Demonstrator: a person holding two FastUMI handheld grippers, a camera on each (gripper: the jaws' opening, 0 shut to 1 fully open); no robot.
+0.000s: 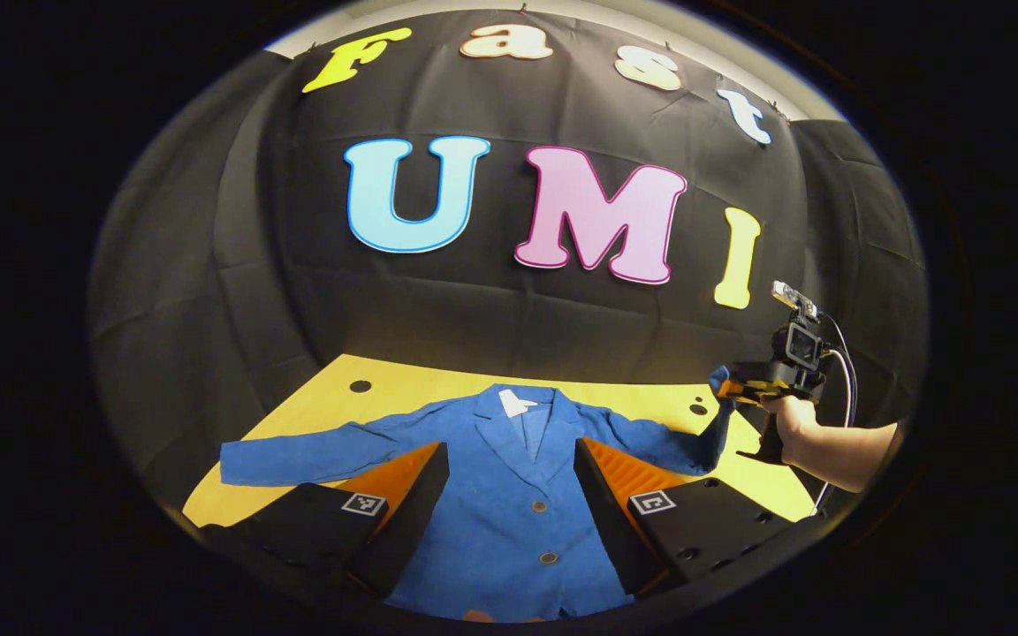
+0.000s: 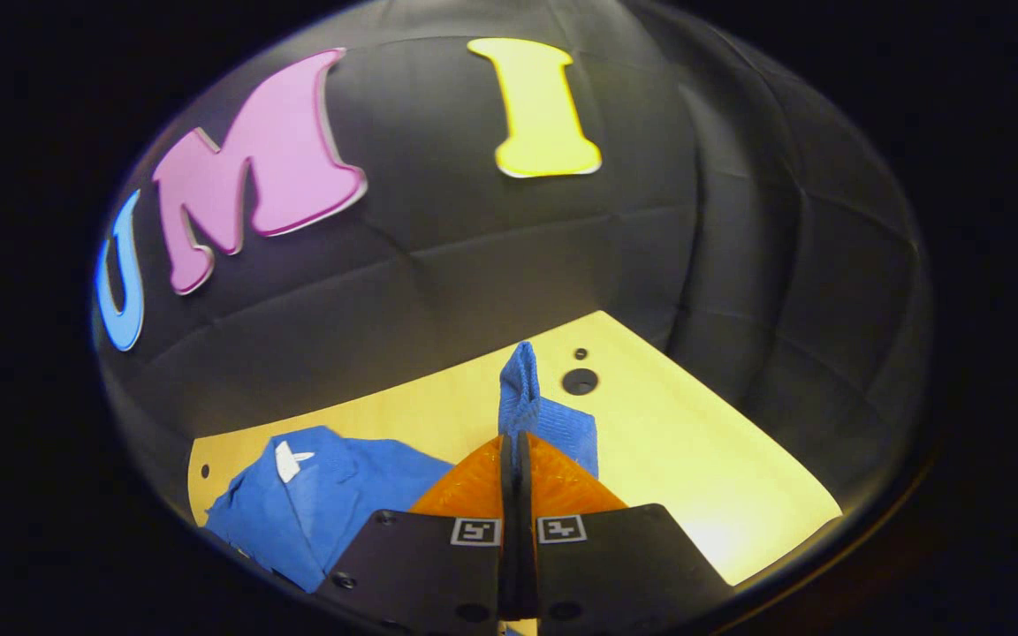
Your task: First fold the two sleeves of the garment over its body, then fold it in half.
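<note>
Currently on first sleeve fold: right gripper [image 2: 516, 459] clamped on cuff of blue suede-like button jacket [image 1: 509, 503], lifted, probably clear of yellow wooden table [image 1: 385, 380]. Left gripper [image 1: 509, 495] spread apart over jacket body at 6 o'clock. Next: carry cuff toward 9 o'clock, onto chest.

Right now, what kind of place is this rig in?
Likely a staged recording booth, not a home: black cloth wall behind, a bare yellow tabletop with drilled holes, and one blue jacket laid out for folding.
</note>
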